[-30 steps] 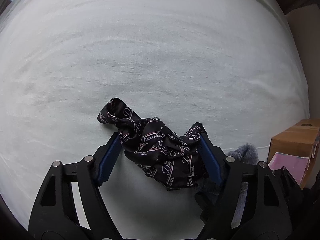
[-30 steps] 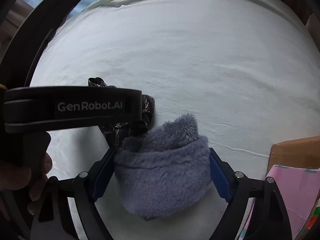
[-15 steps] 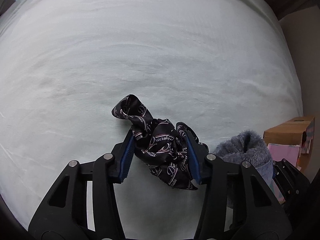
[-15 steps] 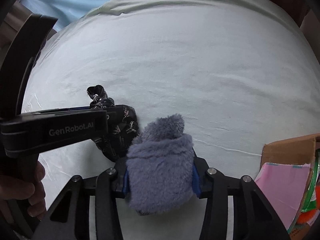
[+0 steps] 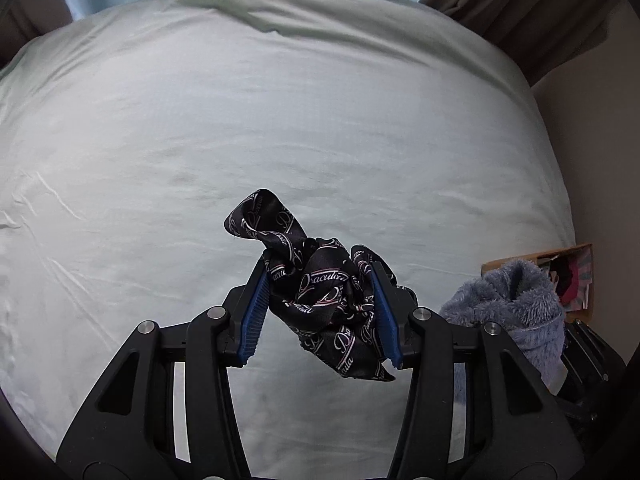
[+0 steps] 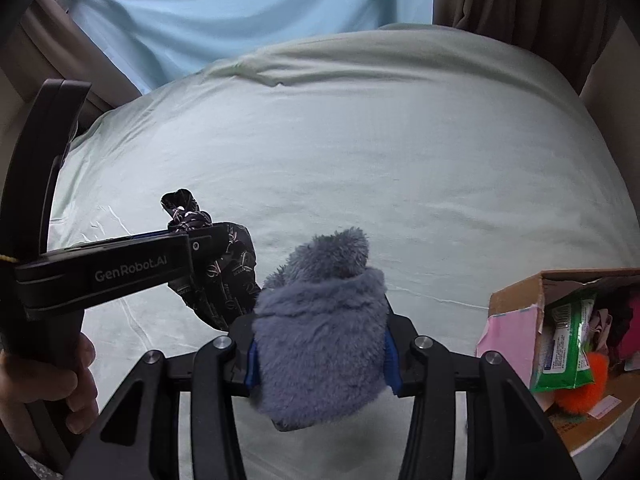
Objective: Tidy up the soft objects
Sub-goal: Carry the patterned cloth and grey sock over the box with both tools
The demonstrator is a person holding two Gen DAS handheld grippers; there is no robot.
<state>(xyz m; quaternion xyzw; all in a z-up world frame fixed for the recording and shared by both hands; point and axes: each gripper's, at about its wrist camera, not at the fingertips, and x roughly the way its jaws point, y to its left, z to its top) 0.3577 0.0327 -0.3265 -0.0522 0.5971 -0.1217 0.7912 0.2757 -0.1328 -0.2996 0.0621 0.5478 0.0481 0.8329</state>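
A black satin cloth (image 5: 320,292) printed with white and pink script hangs crumpled above the pale bed sheet (image 5: 280,120). My left gripper (image 5: 320,316) is shut on it, blue pads pressing both sides. A grey-blue fuzzy cloth (image 6: 320,336) bulges over the jaws of my right gripper (image 6: 320,360), which is shut on it and lifted off the sheet. In the right wrist view the black cloth (image 6: 224,284) dangles just left of the fuzzy one. In the left wrist view the fuzzy cloth (image 5: 516,304) shows at the right.
An open cardboard box (image 6: 516,292) stands right of the bed, holding a green packet (image 6: 568,344), an orange fluffy item (image 6: 588,388) and other soft things. A hand (image 6: 60,384) grips the left tool's handle. Brown curtains and a light blue wall lie beyond the bed.
Both grippers closed on their cloths, then rose from the sheet carrying them. The bed now looks farther away, and its far edge and the wall have come into view.
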